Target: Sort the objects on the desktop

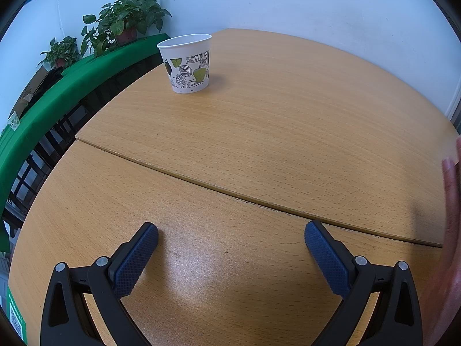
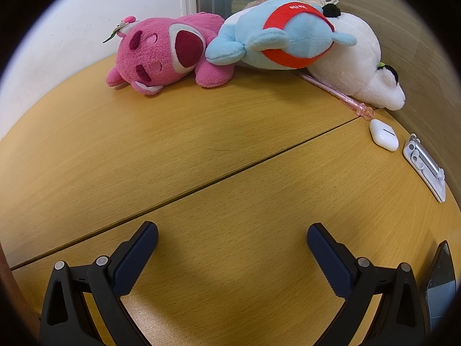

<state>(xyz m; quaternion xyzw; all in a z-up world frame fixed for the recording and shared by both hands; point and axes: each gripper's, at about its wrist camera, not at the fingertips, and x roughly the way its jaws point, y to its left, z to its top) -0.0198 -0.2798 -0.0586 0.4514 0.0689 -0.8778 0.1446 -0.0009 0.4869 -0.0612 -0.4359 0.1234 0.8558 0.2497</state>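
In the left wrist view a white paper cup (image 1: 188, 63) with a leaf print stands upright at the far left of the wooden table (image 1: 259, 132). My left gripper (image 1: 231, 232) is open low over the near tabletop, nothing between its fingers. In the right wrist view a pink plush bear (image 2: 164, 54), a blue plush (image 2: 276, 36) with a red band and a white plush (image 2: 360, 57) lie in a row at the back of the table. A pink pen (image 2: 337, 93), a white earbud case (image 2: 384, 134) and a white clip-like item (image 2: 426, 164) lie at the right. My right gripper (image 2: 232, 233) is open and empty.
Potted plants (image 1: 126, 20) stand on a green-covered counter (image 1: 72, 77) beyond the table's left edge. A hand (image 1: 451, 201) shows at the right edge of the left wrist view. A dark phone-like slab (image 2: 440, 282) lies at the near right. A seam (image 2: 201, 184) splits the tabletop.
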